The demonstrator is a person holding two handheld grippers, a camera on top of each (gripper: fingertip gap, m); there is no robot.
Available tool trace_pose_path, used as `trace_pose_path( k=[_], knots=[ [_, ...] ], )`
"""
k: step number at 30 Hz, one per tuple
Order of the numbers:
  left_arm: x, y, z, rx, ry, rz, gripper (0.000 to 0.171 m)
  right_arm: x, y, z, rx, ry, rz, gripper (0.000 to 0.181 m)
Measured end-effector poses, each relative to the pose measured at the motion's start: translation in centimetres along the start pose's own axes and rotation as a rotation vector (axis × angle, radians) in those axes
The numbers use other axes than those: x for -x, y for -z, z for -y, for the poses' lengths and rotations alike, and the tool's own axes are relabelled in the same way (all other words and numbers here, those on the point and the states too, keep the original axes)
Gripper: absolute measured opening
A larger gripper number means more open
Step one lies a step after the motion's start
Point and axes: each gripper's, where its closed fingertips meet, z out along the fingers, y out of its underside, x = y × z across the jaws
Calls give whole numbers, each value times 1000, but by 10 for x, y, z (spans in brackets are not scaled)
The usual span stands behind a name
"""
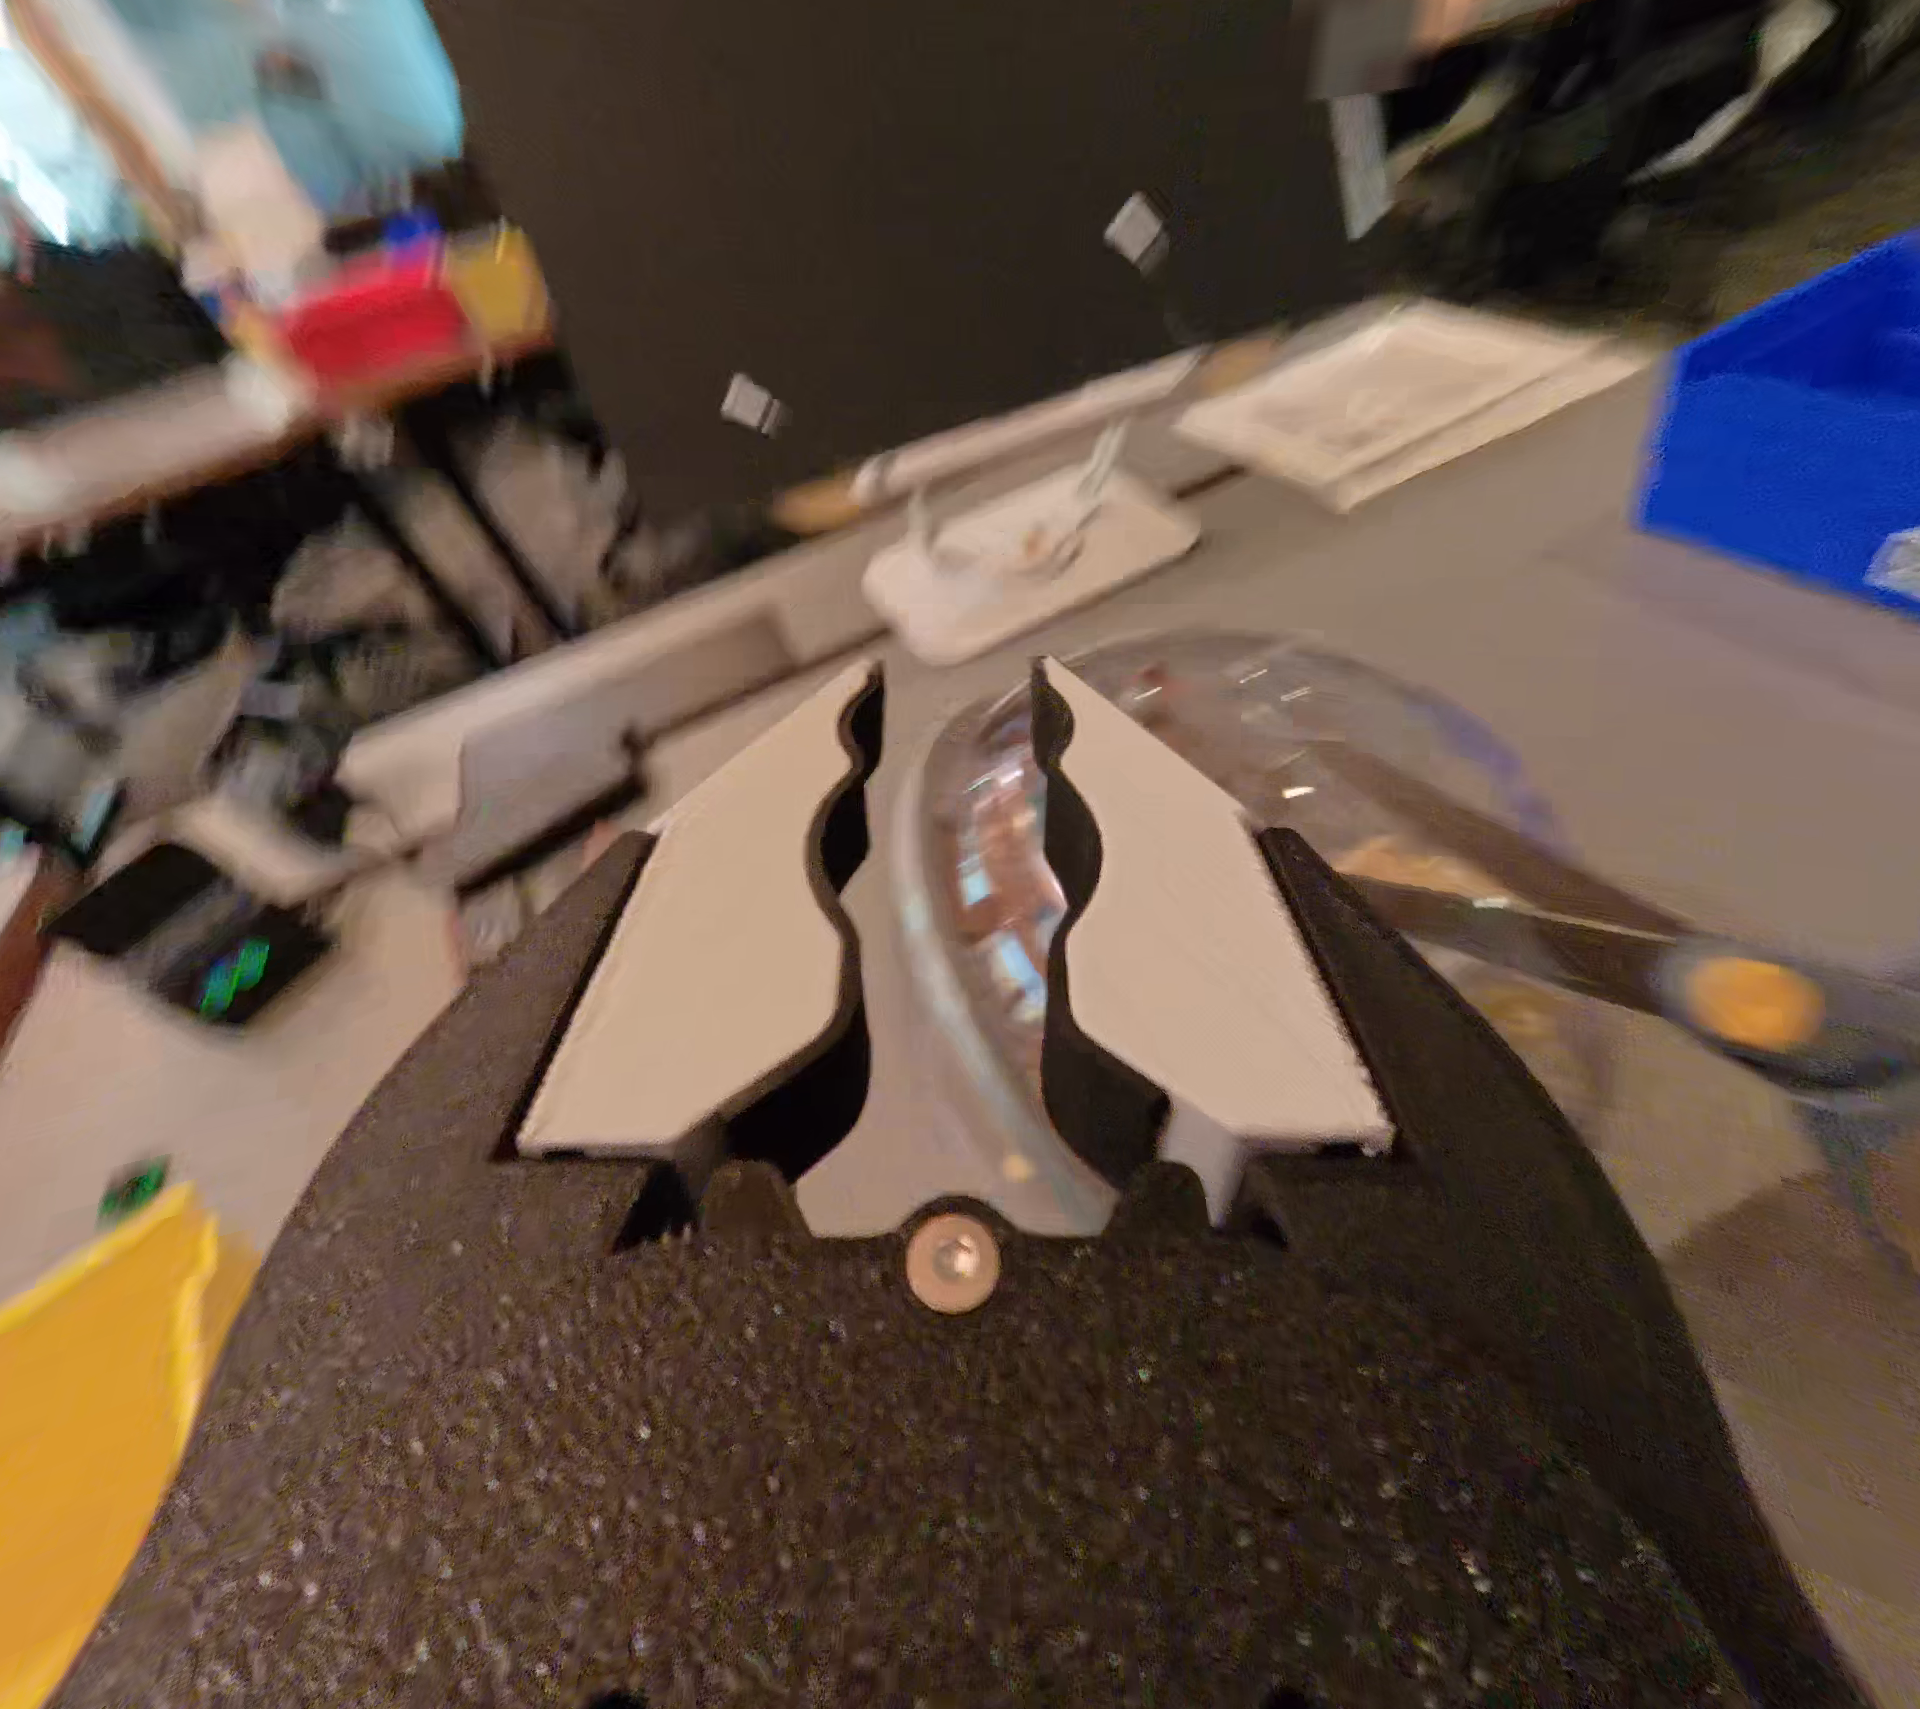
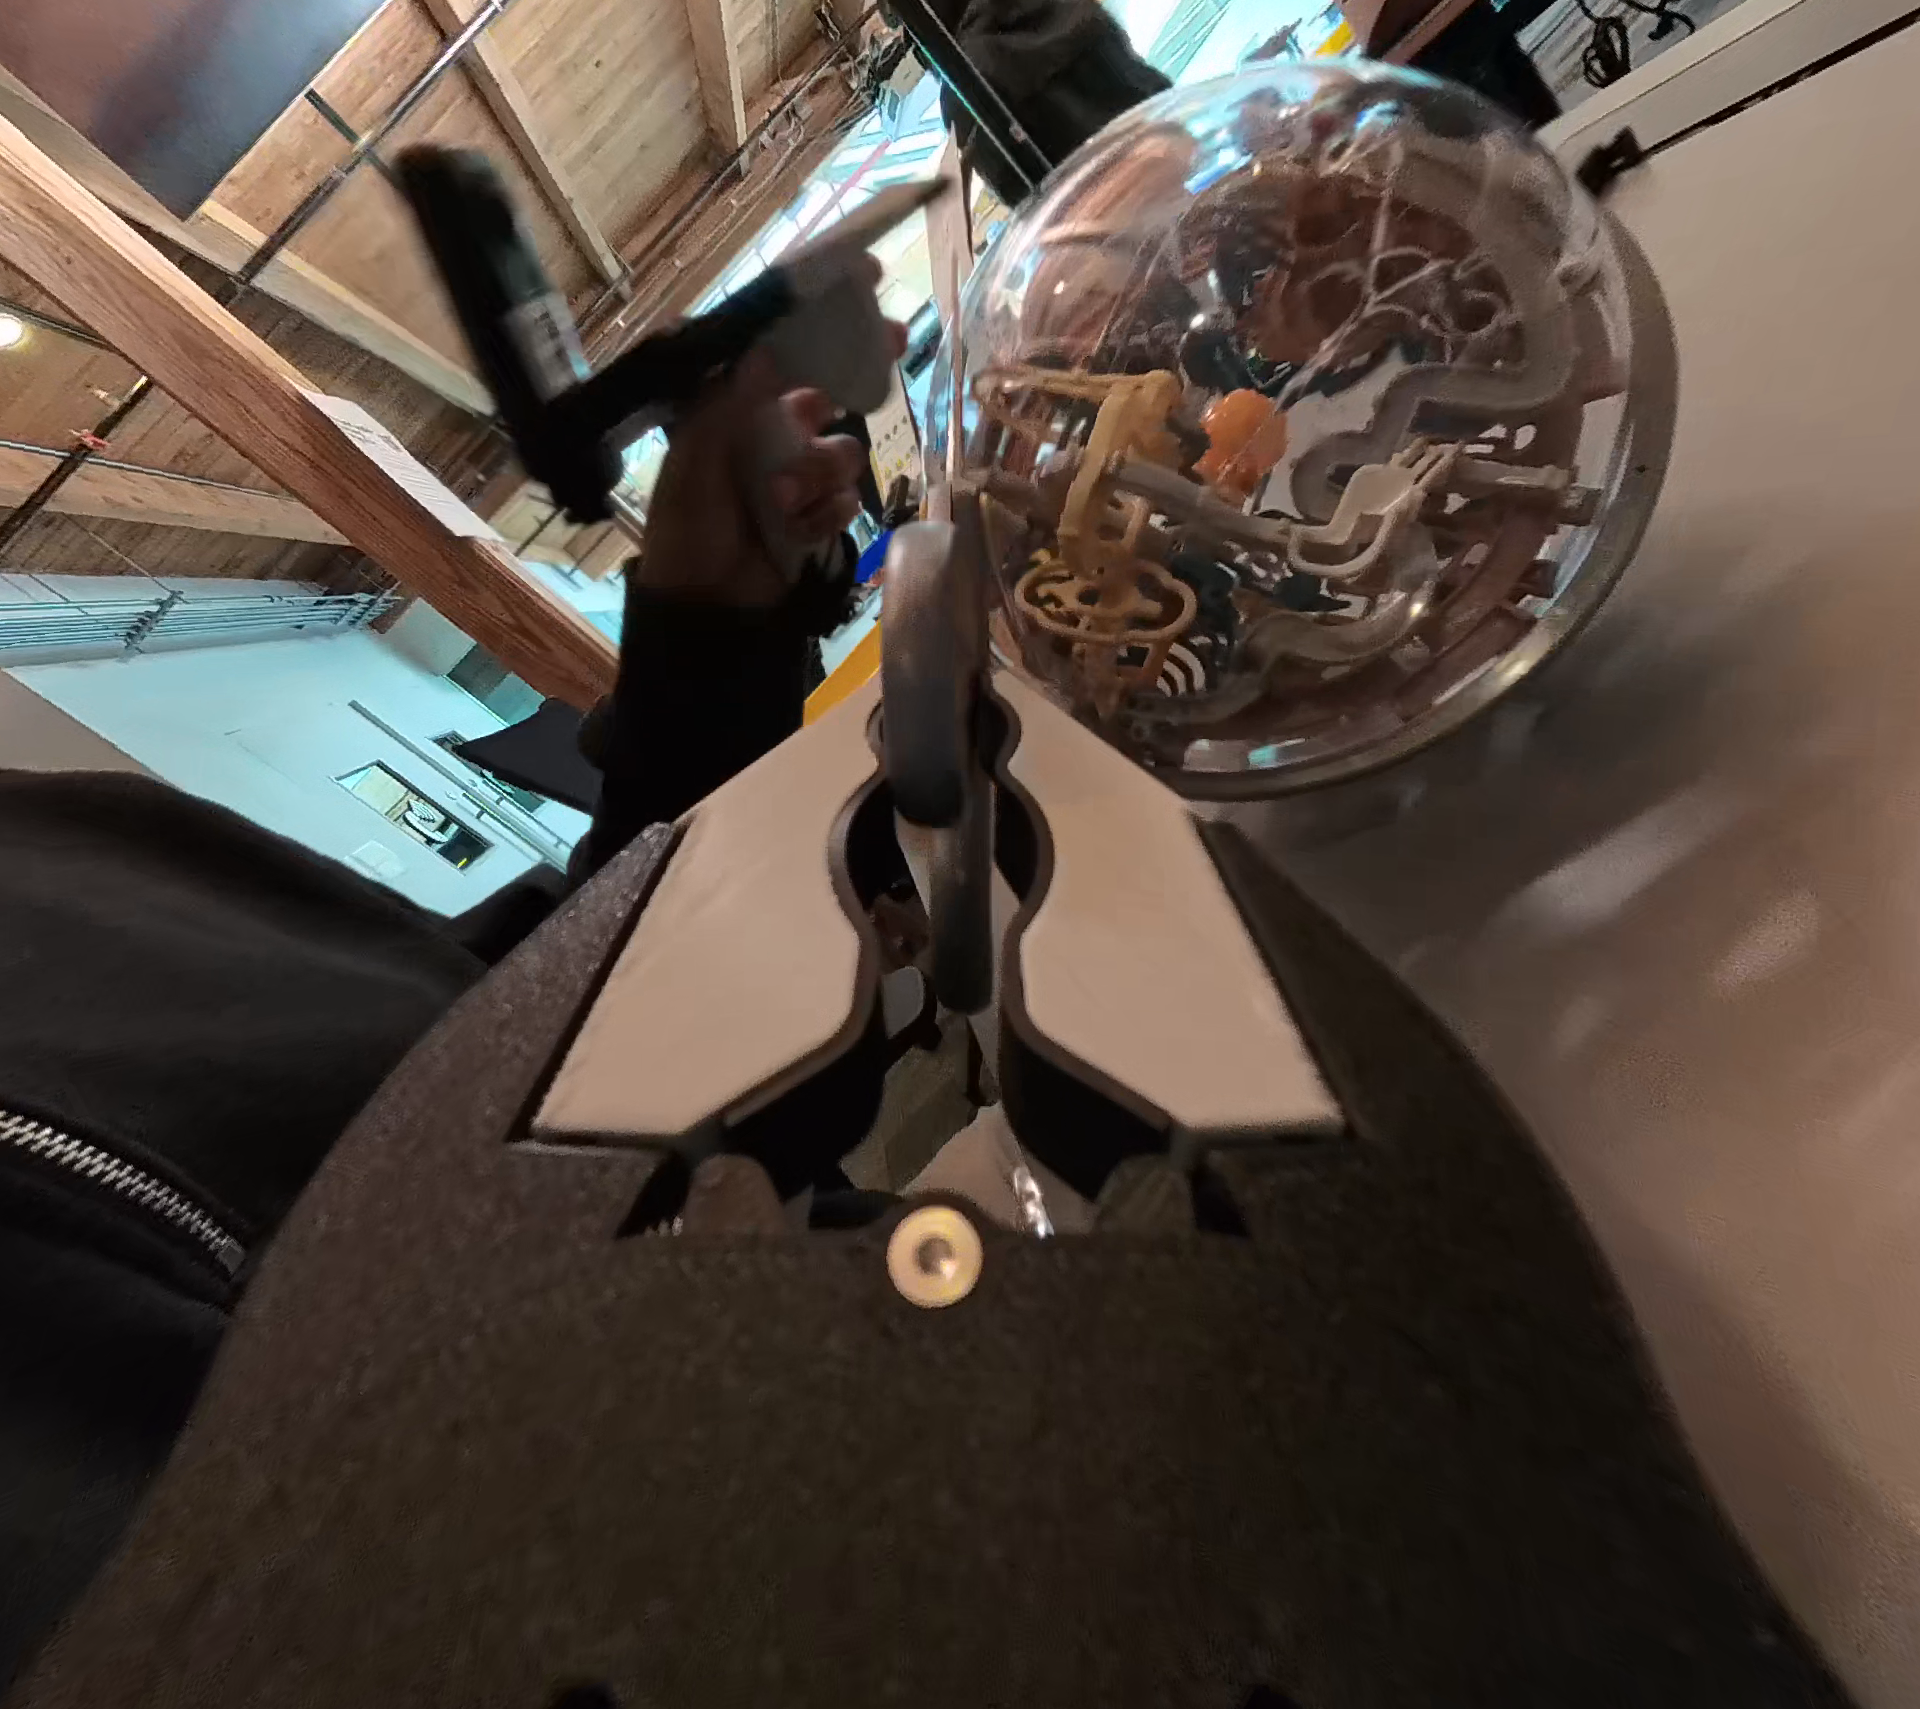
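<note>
Am pinching grey scissors [image 2: 925, 620] by handle loop in right gripper [image 2: 943, 716], jaws pressed together on it, blades lying alongside clear maze ball [image 2: 1299, 433]. Ball sitting on grey table [image 2: 1714, 828]. Left gripper [image 1: 961, 683] hovering at ball's near edge, jaws narrowly spread, pinching nothing; contact unclear in blur. Judging glossy sphere prone to rolling: am favouring slow, light moves and firm handle grip.

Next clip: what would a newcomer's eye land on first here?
The clear maze ball, full of tan, grey and orange tracks, sits on the grey table right of centre in the right wrist view. The right gripper is shut on grey scissors just beside it. In the blurred left wrist view, the left gripper hangs open over the ball's edge.
</note>
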Motion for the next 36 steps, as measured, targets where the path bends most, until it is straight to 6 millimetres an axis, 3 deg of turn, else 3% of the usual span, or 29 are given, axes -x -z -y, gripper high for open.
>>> trace_pose_path(
  k=[2,3,7,11,20,24,28,36],
  knots=[
    [36,-19,-41,223,152,72,36,2,2,2,-20,6,1,8],
    [42,-22,-61,294,250,58,36,3,2,2,-26,9,0,8],
    [37,-21,-114,374,526,-81,30,9,-3,-7,-17,39,-15,8],
    [21,-7,-116,305,691,-211,0,14,-10,-15,25,101,-3,9],
    [15,7,-113,170,621,-167,0,20,-14,-26,68,370,-116,9],
    [7,11,-114,166,617,-171,0,33,-15,-11,2,420,-141,8],
    [-13,30,-102,86,679,-282,0,33,-12,0,28,499,-228,9],
    [-28,50,-119,93,637,-249,0,40,0,-5,0,556,-225,9]
  ],
)
